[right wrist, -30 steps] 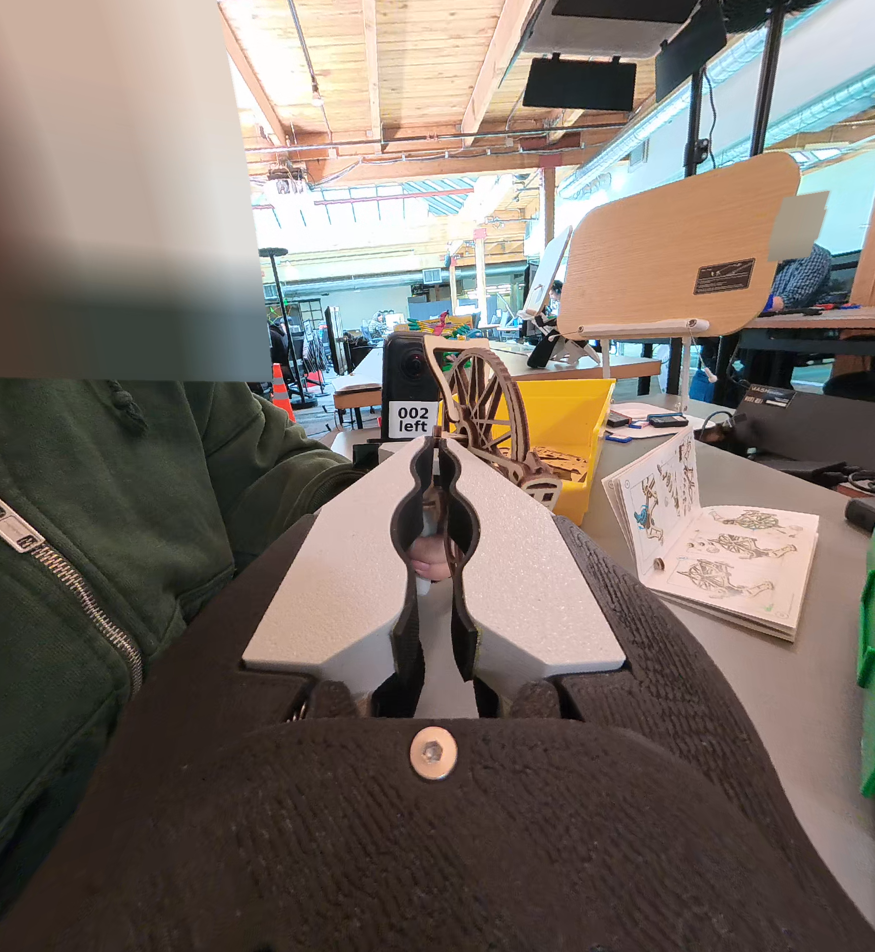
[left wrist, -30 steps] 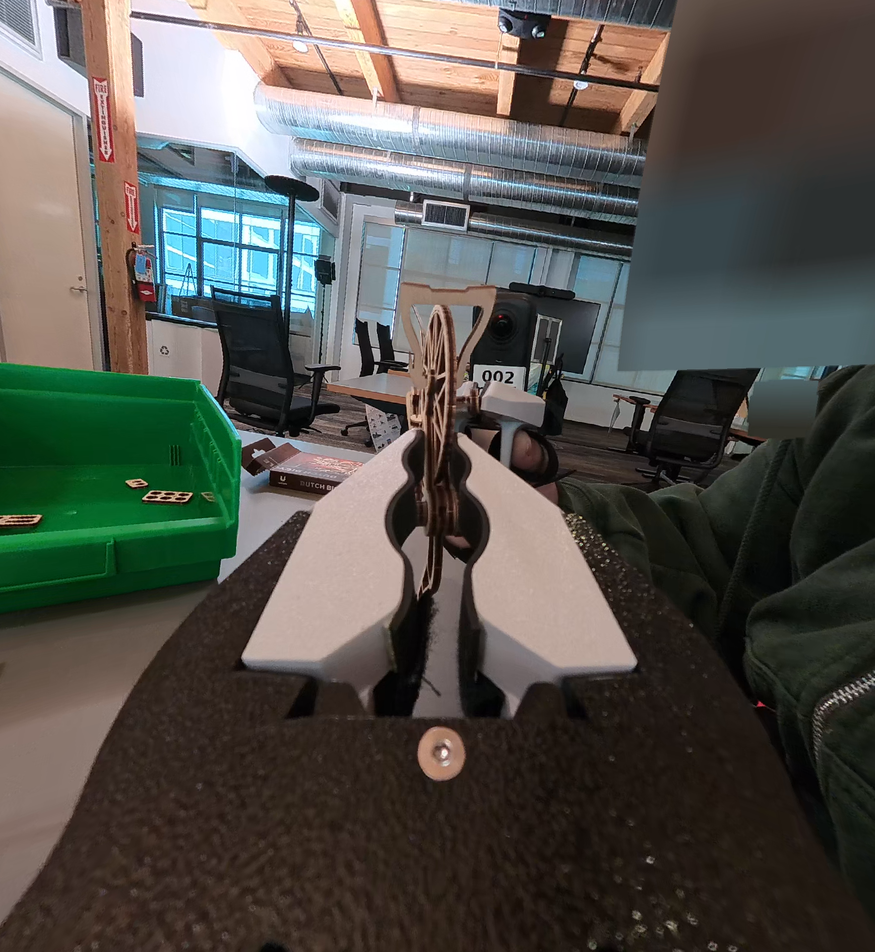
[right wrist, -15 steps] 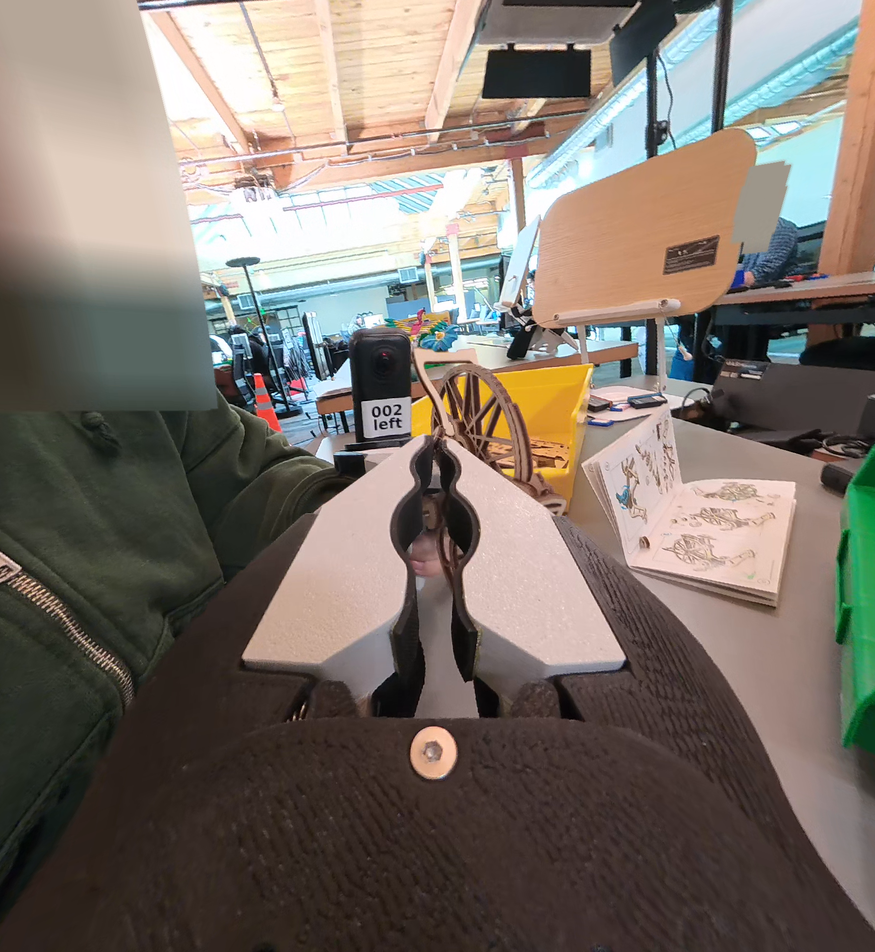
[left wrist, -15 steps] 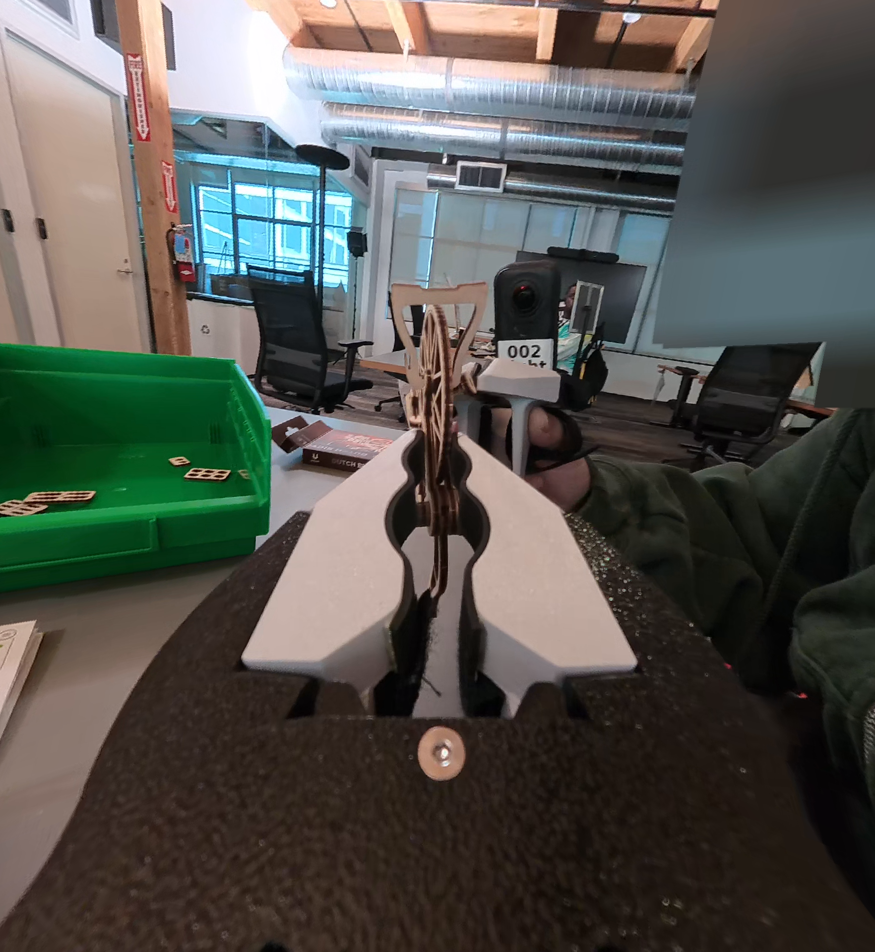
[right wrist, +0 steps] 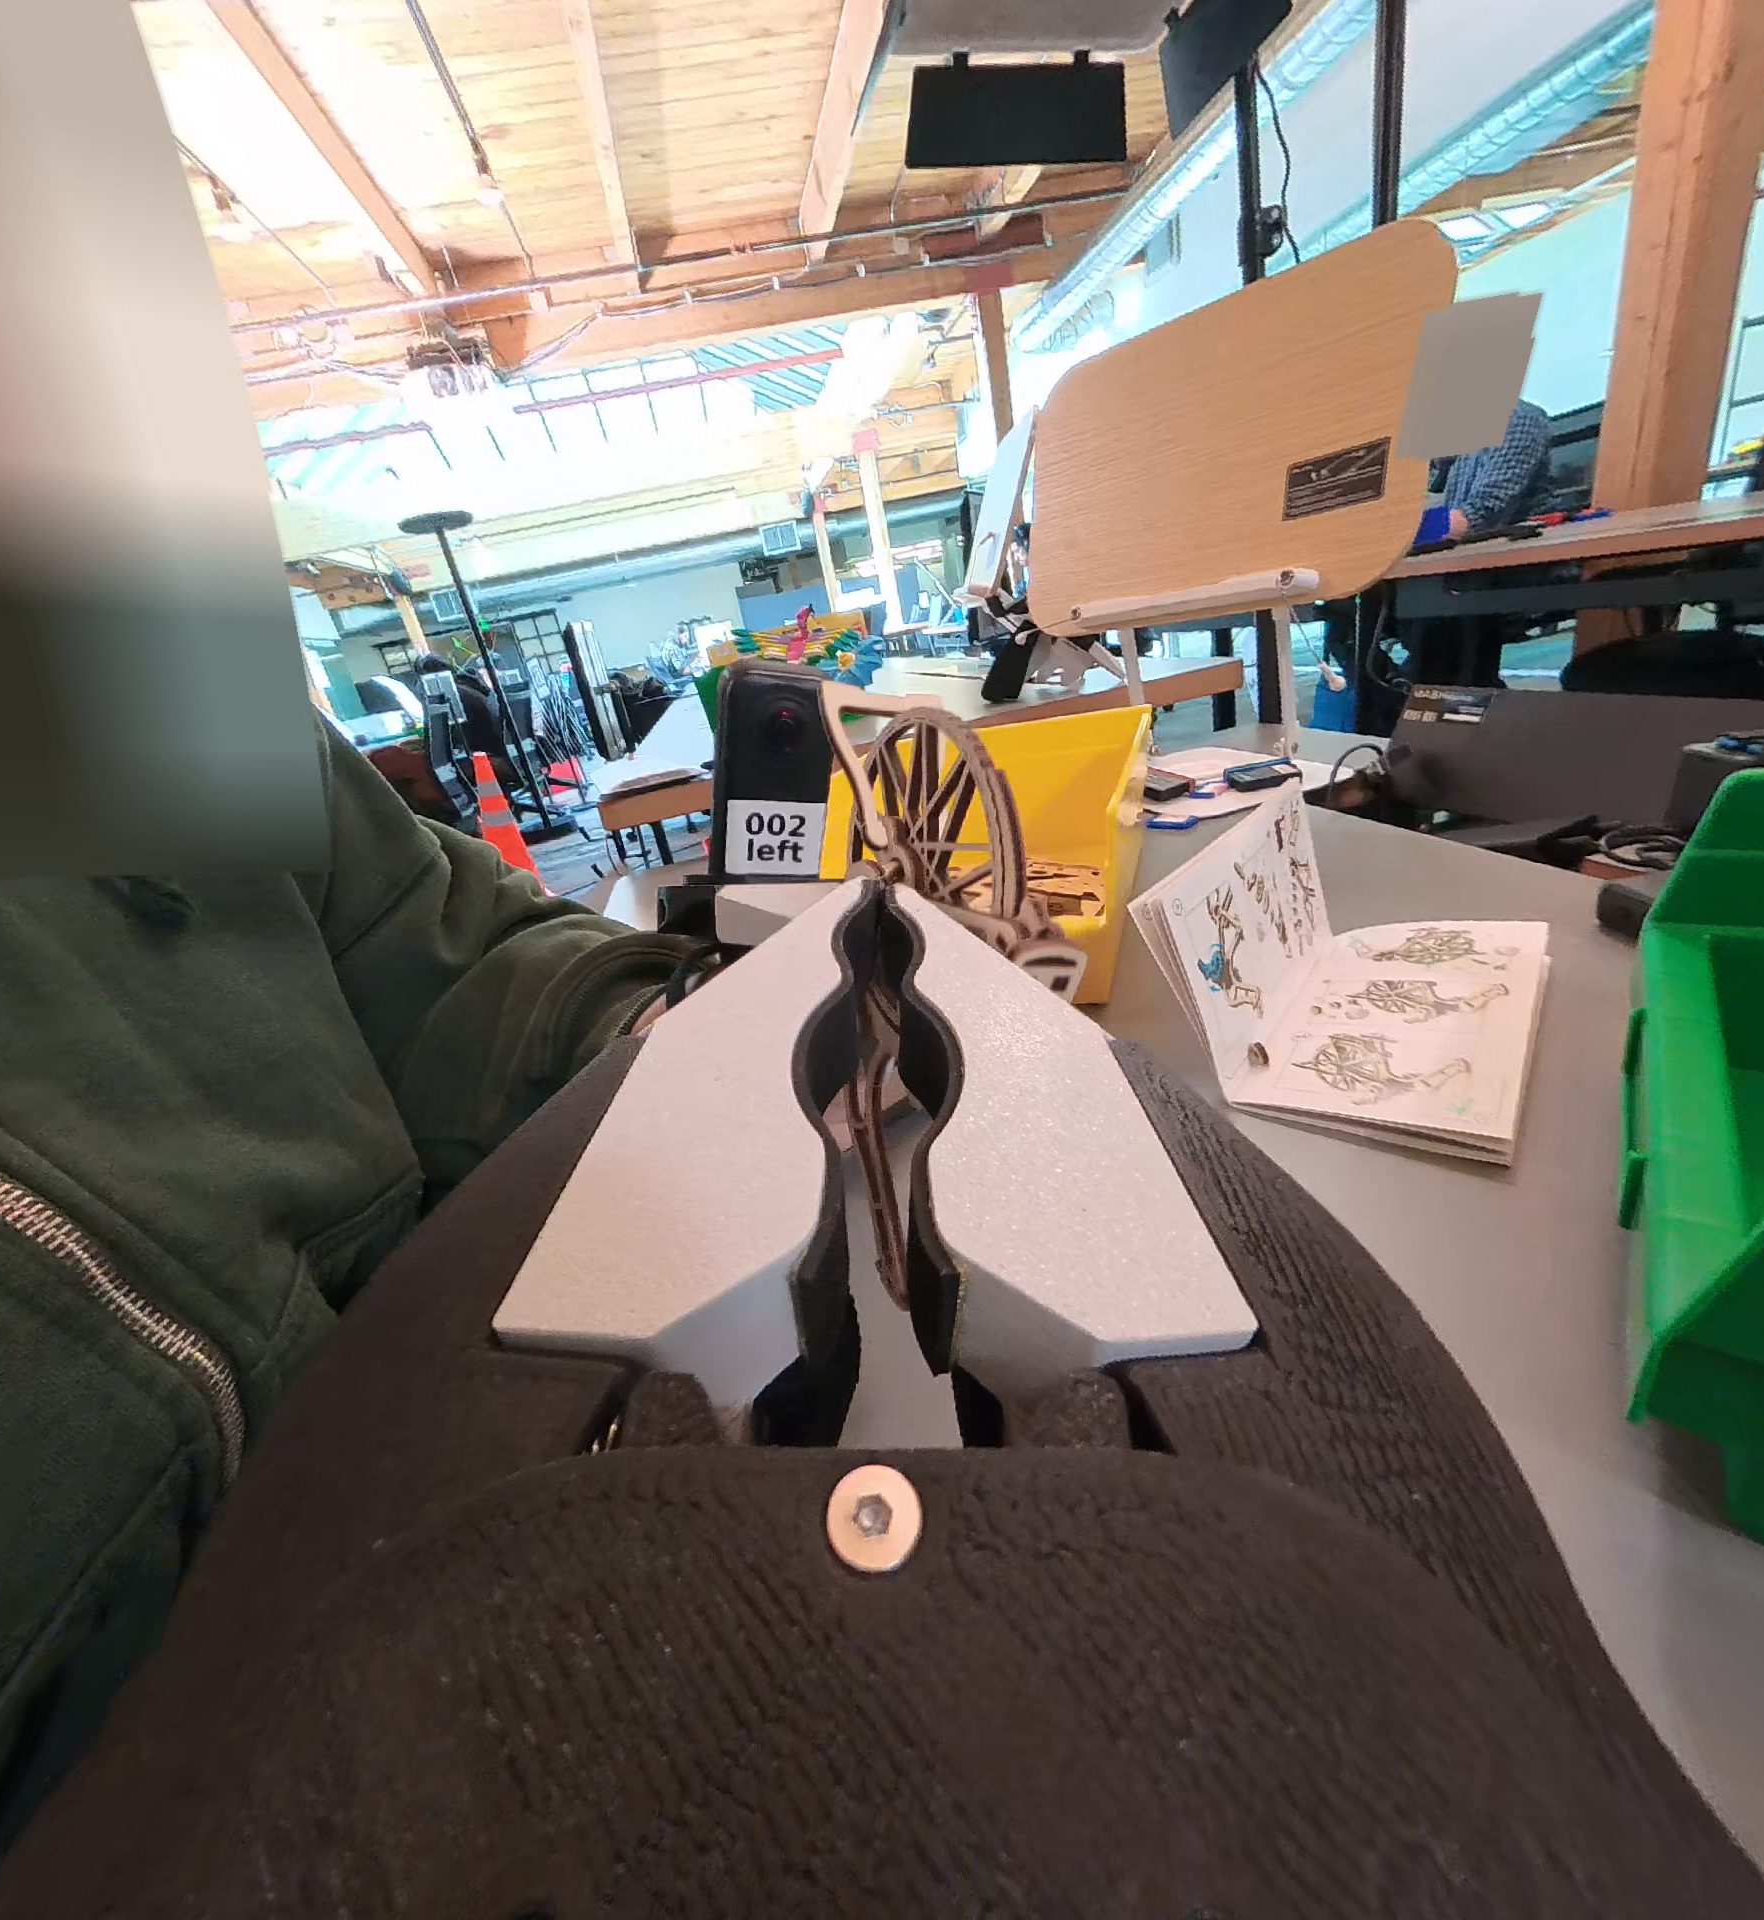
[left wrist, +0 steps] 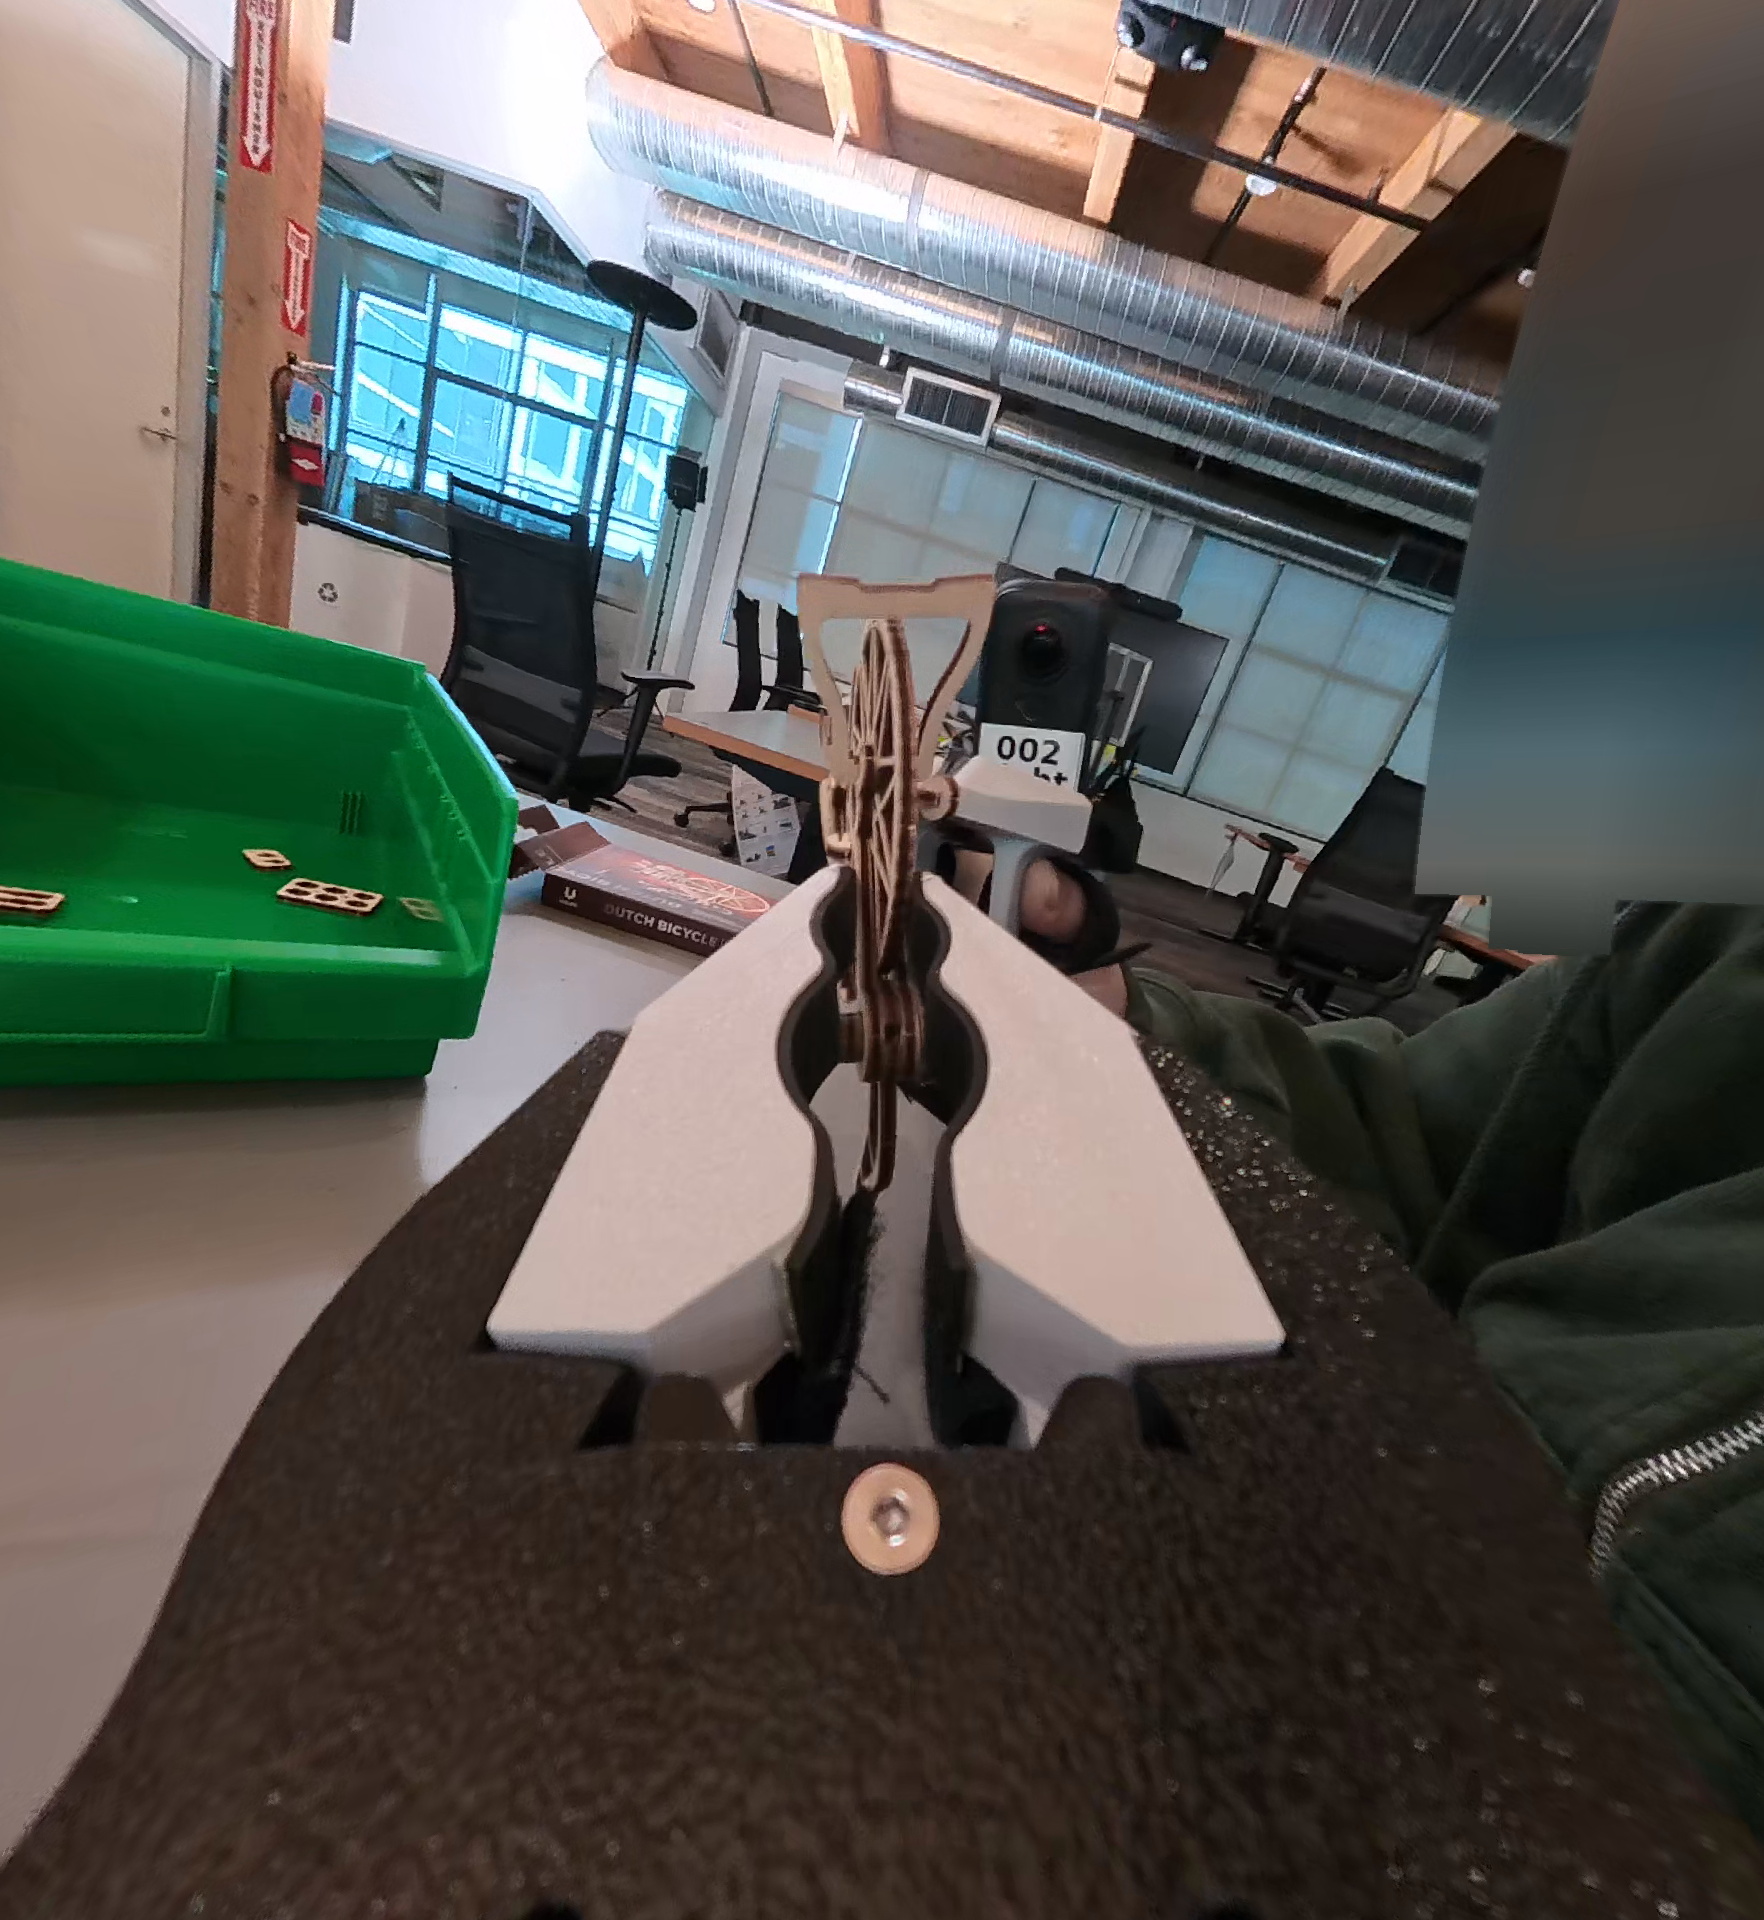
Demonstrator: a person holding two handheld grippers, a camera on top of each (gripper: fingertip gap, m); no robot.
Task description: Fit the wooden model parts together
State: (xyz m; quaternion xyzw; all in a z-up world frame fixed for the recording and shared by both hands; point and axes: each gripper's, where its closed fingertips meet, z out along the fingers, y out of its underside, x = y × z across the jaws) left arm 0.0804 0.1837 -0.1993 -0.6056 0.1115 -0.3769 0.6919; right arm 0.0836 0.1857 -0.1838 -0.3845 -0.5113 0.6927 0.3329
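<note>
In the left wrist view my left gripper (left wrist: 878,896) is shut on the rim of a wooden spoked wheel (left wrist: 873,727), seen edge-on, with a pale fork frame over its top. My right gripper (left wrist: 945,800) meets the wheel at its hub from the far side. In the right wrist view my right gripper (right wrist: 873,894) is shut on a thin flat wooden part (right wrist: 878,1143) that runs back between its fingers. Its tip sits at the hub of the wheel (right wrist: 945,821). The left gripper's camera (right wrist: 769,748) shows just behind the wheel.
A green bin (left wrist: 234,997) with small wooden pieces (left wrist: 327,894) stands left, a dark box (left wrist: 649,904) beyond it. An open instruction booklet (right wrist: 1377,1018), a yellow bin (right wrist: 1075,790), another green bin (right wrist: 1751,1143) and a wooden board stand (right wrist: 1231,436) are on the table. A green sleeve (left wrist: 1480,1143) is close. Only a small space, under 4 cm, lies between the two pairs of fingers.
Both grippers have shifted and tilted while staying together at the wheel hub. The flat wooden part now shows clearly between the right fingers. The green bins look nearer in both views.
</note>
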